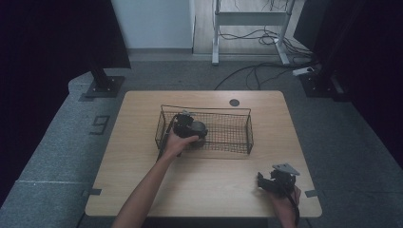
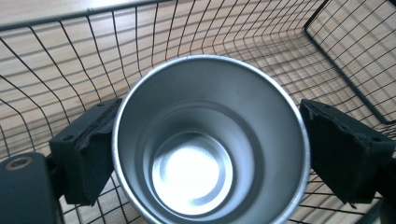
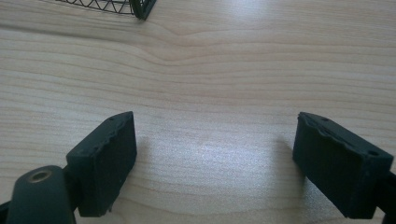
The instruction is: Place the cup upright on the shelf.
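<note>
Left gripper (image 2: 205, 140) clasps a smooth, round steel cup (image 2: 210, 140) inside the black wire-mesh basket (image 1: 228, 130) at the table's centre. Right gripper (image 3: 215, 163), jaws spread wide, hovers over pale wood-grain tabletop (image 3: 224, 70) at near right

The wire basket (image 1: 204, 130) walls hem your left claw (image 2: 205, 140); right of the basket, your bench (image 3: 210, 70) lies open.

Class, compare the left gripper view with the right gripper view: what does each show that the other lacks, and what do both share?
Left gripper view alone: a steel cup with its mouth facing the camera, between the left gripper jaws, basket mesh all around. Right gripper view alone: the right gripper open over bare table, nothing between its jaws. Both: the wire basket, black jaws and light wood.
</note>
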The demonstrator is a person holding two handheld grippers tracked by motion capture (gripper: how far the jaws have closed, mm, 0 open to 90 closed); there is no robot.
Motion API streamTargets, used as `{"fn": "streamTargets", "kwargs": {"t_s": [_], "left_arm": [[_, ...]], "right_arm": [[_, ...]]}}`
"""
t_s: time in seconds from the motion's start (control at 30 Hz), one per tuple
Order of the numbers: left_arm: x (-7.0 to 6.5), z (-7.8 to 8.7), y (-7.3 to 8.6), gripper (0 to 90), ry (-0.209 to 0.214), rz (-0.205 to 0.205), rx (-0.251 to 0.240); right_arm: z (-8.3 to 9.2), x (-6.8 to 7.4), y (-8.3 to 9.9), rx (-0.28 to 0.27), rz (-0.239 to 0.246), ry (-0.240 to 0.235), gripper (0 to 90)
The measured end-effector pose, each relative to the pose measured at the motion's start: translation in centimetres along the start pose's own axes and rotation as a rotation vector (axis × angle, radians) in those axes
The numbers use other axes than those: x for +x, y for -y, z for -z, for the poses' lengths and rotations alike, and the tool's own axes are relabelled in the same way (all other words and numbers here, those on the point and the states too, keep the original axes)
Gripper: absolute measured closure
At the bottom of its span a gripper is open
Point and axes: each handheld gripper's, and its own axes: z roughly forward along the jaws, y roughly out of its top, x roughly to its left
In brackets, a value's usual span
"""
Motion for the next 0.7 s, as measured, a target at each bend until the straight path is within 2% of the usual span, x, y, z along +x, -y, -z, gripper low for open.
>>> {"fn": "streamTargets", "kwargs": {"t_s": [0.07,0.1,0.23,0.5,0.7], "left_arm": [[0.0,0.4,-0.1,10.2,0.004,0.0,-0.014],[0.1,1.2,-0.2,10.2,0.009,-0.003,-0.038],[0.1,2.8,-0.3,10.2,0.016,-0.014,-0.071],[-0.4,5.2,0.0,10.6,0.007,-0.052,-0.103],[-0.6,6.4,1.0,12.1,0.045,-0.069,-0.128]], "right_arm": [[0.0,0.0,0.0,0.001,0.0,0.0,13.4],[0.0,0.0,0.0,0.001,0.0,0.0,13.4],[0.0,0.0,0.0,0.001,0.0,0.0,13.4],[0.0,0.0,0.0,0.0,0.0,0.0,13.4],[0.0,0.0,0.0,0.0,0.0,0.0,13.4]]}}
